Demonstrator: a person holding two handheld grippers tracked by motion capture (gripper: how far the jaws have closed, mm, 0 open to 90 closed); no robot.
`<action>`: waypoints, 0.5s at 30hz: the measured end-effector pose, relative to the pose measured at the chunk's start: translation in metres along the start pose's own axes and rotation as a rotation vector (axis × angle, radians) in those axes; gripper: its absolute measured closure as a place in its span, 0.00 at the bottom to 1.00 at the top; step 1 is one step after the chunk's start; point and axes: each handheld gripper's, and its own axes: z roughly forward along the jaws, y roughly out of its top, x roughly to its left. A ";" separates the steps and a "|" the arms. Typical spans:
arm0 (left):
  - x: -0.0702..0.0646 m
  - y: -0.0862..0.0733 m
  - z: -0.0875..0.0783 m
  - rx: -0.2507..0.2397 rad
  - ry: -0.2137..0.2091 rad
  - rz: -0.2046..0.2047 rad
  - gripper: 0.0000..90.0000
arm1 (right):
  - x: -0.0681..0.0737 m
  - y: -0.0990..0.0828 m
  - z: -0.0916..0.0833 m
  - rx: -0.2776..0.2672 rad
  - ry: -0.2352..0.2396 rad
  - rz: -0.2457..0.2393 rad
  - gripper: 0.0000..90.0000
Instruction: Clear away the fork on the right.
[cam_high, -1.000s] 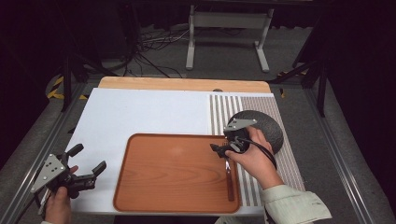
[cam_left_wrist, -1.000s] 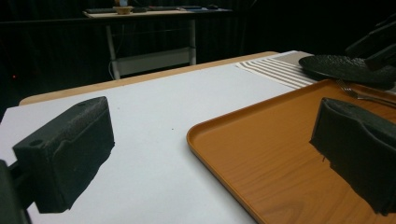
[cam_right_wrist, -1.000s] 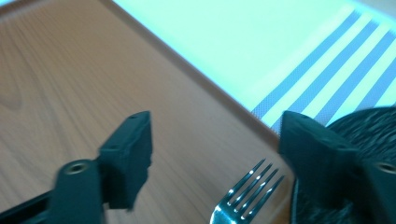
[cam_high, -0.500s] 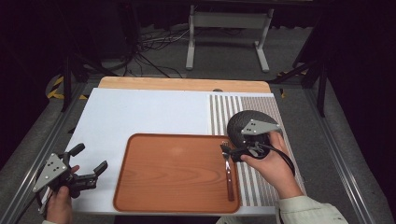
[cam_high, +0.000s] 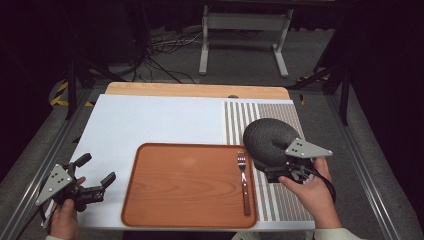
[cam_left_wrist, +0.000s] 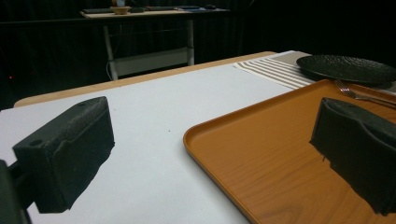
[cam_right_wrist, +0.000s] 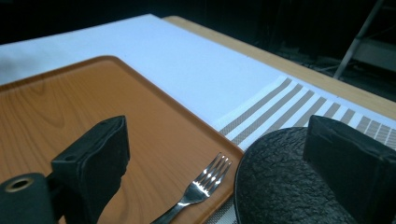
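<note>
A silver fork with a wooden handle lies along the right side of the orange-brown tray, tines pointing away from me. A black textured plate rests on the striped mat just right of the tray. My right gripper hovers at the plate's near edge, open and holding nothing. In the right gripper view its jaws straddle the fork's tines and the plate's rim. My left gripper is open off the tray's left side, and the left gripper view looks across the tray.
A white mat covers the table's left and middle, and a grey striped mat lies on the right. A bare wooden strip runs along the far edge. Metal stand legs and cables lie on the floor beyond.
My right gripper has drawn back to the right and toward me, away from the fork's head, leaving the fork flat on the tray. The left gripper has barely shifted.
</note>
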 end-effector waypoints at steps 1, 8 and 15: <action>0.000 0.000 0.000 -0.001 0.000 0.000 0.00 | -0.001 -0.002 -0.003 -0.013 -0.002 0.003 0.08; -0.001 0.000 0.002 -0.001 0.000 0.000 0.00 | -0.006 -0.025 -0.021 -0.087 -0.021 0.037 0.07; 0.000 0.000 0.002 -0.003 0.001 -0.003 0.00 | -0.009 -0.049 -0.028 -0.111 -0.043 0.063 0.07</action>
